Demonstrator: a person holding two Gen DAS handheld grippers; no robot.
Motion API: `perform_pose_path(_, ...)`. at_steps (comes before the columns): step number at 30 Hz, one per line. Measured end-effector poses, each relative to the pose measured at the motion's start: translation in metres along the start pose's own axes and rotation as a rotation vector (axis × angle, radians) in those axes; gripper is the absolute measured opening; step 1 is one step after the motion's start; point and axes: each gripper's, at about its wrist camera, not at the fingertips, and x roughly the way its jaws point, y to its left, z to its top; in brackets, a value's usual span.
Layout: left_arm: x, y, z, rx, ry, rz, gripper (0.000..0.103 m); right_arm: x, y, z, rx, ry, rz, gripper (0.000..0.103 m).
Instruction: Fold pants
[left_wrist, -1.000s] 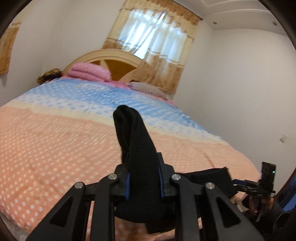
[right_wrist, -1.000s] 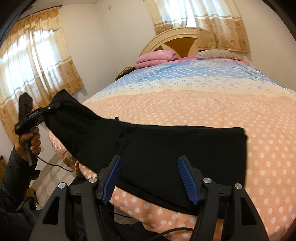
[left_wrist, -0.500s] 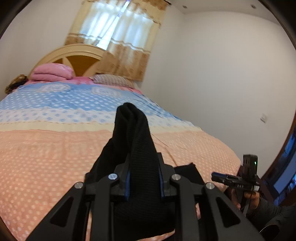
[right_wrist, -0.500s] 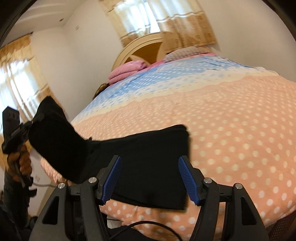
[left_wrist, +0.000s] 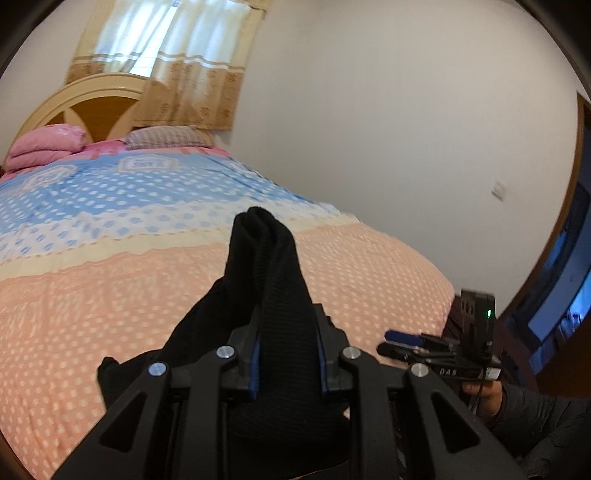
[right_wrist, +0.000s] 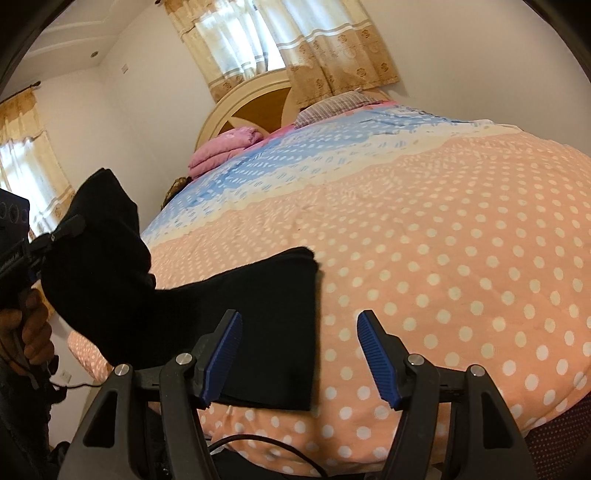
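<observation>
One pants end lifted leftward by left hand-held gripper

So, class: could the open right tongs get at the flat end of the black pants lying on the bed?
Probably yes: the right tongs are open just above the black pants, with nothing between.

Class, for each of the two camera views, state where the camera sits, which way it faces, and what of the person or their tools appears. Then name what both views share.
Left wrist view: sits on the left gripper, facing up the bed toward the headboard; its jaws are shut on the black pants; the right gripper and hand show at right.
Right wrist view: sits on the right gripper, jaws open, facing across the bed; the left gripper and hand show at left.
Shared: pants, bed, headboard, pink blanket, curtains.
</observation>
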Motion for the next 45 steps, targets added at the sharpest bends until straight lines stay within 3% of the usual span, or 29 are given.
perform_pose_path(6,0.049,-0.024,-0.014,0.074,0.102,0.012,0.023,-0.001,-0.011,0.0,0.044,-0.015,-0.029,0.067)
perform_pose_path(9,0.075,-0.029,-0.029,0.113,0.148,0.061,0.023,0.001,-0.013,-0.001,0.05,-0.012,-0.035,0.067)
perform_pose_path(15,0.101,-0.044,-0.044,0.171,0.174,0.122,0.025,0.005,-0.012,-0.005,0.04,-0.011,-0.041,0.067)
perform_pose_path(18,0.103,-0.059,-0.048,0.199,0.163,0.12,0.034,0.007,-0.014,-0.007,0.036,-0.019,-0.061,0.067)
perform_pose_path(21,0.09,-0.072,-0.05,0.208,0.127,0.061,0.046,0.005,-0.02,-0.007,0.053,-0.034,-0.071,0.067)
perform_pose_path(24,0.07,-0.08,-0.055,0.238,0.082,0.087,0.064,0.001,-0.021,-0.006,0.061,-0.05,-0.073,0.067)
perform_pose_path(27,0.044,-0.063,-0.058,0.191,0.028,0.129,0.074,-0.005,-0.014,-0.003,0.038,-0.07,-0.055,0.067)
perform_pose_path(32,0.021,-0.016,-0.069,0.109,-0.037,0.327,0.093,-0.011,0.033,0.002,-0.094,-0.104,0.023,0.067)
perform_pose_path(35,0.023,0.01,-0.075,0.027,-0.021,0.392,0.093,0.004,0.064,-0.001,-0.174,-0.048,0.083,0.067)
perform_pose_path(37,0.024,0.018,-0.079,-0.005,-0.021,0.413,0.094,0.015,0.072,-0.006,-0.2,-0.009,0.067,0.065)
perform_pose_path(38,0.025,0.019,-0.081,-0.008,-0.02,0.418,0.096,0.022,0.074,-0.01,-0.211,0.015,0.042,0.061)
perform_pose_path(40,0.025,0.021,-0.085,-0.005,-0.023,0.438,0.102,0.032,0.069,-0.014,-0.219,0.073,0.018,0.027)
perform_pose_path(41,0.025,0.022,-0.086,-0.003,-0.024,0.448,0.103,0.034,0.063,-0.017,-0.213,0.1,-0.002,0.019)
perform_pose_path(42,0.025,0.023,-0.088,-0.004,-0.023,0.457,0.103,0.034,0.059,-0.018,-0.206,0.11,-0.01,0.011)
perform_pose_path(45,0.026,0.028,-0.093,-0.023,-0.012,0.47,0.103,0.029,0.042,-0.02,-0.17,0.132,0.02,0.008)
